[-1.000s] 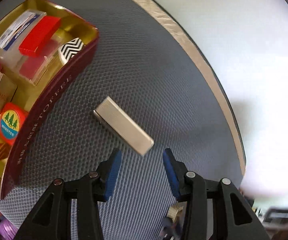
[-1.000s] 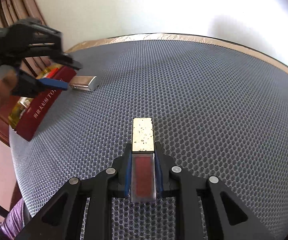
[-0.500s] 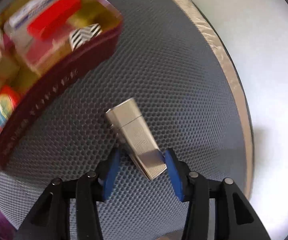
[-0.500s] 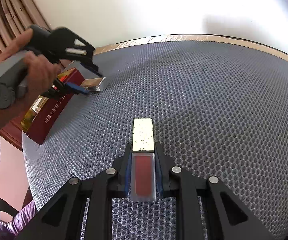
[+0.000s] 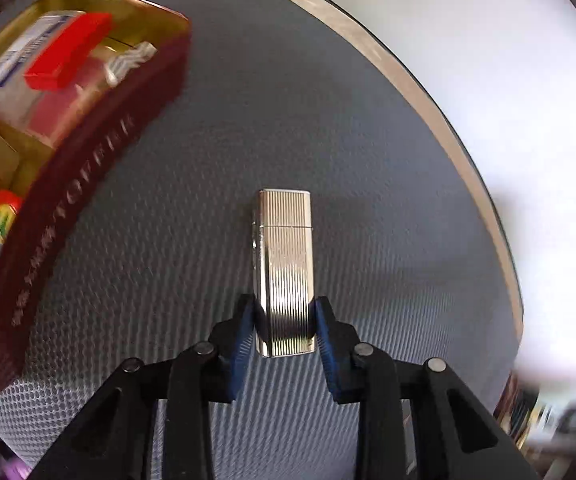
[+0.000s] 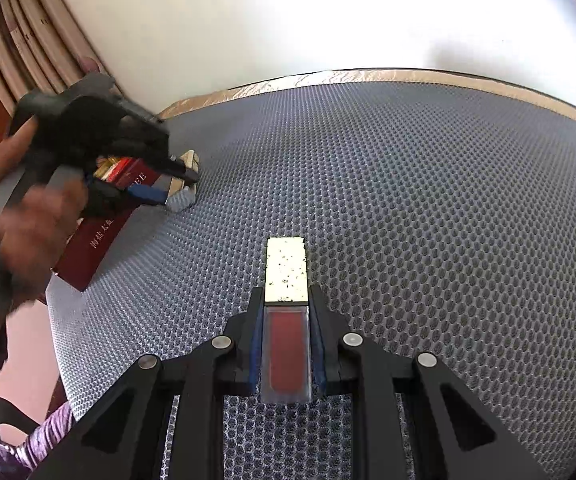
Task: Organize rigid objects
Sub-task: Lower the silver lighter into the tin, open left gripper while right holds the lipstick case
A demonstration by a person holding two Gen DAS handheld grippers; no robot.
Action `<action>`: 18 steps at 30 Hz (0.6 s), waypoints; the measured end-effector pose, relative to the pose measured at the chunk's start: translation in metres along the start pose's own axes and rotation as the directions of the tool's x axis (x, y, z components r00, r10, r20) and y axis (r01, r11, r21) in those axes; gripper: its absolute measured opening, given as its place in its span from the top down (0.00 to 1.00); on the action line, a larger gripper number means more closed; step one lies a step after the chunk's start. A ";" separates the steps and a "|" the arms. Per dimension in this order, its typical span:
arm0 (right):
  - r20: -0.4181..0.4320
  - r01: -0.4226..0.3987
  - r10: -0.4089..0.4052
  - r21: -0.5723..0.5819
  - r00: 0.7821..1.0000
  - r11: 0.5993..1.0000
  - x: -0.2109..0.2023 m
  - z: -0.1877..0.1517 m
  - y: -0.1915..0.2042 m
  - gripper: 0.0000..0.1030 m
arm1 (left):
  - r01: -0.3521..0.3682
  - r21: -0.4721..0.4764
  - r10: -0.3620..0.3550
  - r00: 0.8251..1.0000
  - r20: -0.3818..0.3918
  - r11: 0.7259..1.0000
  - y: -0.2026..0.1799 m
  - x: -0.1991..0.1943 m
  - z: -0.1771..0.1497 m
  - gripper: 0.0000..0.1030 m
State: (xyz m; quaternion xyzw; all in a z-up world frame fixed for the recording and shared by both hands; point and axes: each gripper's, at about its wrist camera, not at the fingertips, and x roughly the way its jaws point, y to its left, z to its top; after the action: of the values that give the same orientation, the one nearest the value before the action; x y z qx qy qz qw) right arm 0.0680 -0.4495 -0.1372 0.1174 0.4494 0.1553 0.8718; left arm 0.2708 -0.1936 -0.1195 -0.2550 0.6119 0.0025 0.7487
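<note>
A silver ribbed lighter (image 5: 285,268) lies lengthwise between the blue pads of my left gripper (image 5: 285,320), whose jaws are closing tight, pads pressed on both of its sides. The open toffee tin (image 5: 67,208), dark red outside and gold inside, stands to its left with several small boxes in it. In the right wrist view my right gripper (image 6: 286,300) is shut on a red lip-gloss tube (image 6: 286,344) with a gold cap, held over the grey mat. Far left there, the left gripper (image 6: 175,188) holds the lighter (image 6: 183,200) beside the tin (image 6: 95,240).
A grey honeycomb mat (image 6: 408,200) covers the round table, whose gold-taped edge (image 6: 368,76) curves along a white wall. A person's hand (image 6: 35,224) grips the left tool. Curtain folds and a chair stand at the left.
The left gripper came down around the lighter and its jaws shut on it; the lighter now points straight ahead. The right gripper kept its hold on the tube and shifted slightly.
</note>
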 end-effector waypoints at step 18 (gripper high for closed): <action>-0.041 0.119 -0.118 0.008 0.992 0.993 0.019 0.004 0.040 0.81 | 0.018 0.371 -0.073 0.988 0.133 0.929 0.043 -0.108 -0.078 0.70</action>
State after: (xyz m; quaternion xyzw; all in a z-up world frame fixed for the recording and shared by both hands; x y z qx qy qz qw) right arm 0.0749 -0.4058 -0.1358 0.0920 0.4738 0.1032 0.8697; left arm 0.1584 -0.1532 -0.0461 -0.1234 0.5395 -0.1112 0.8254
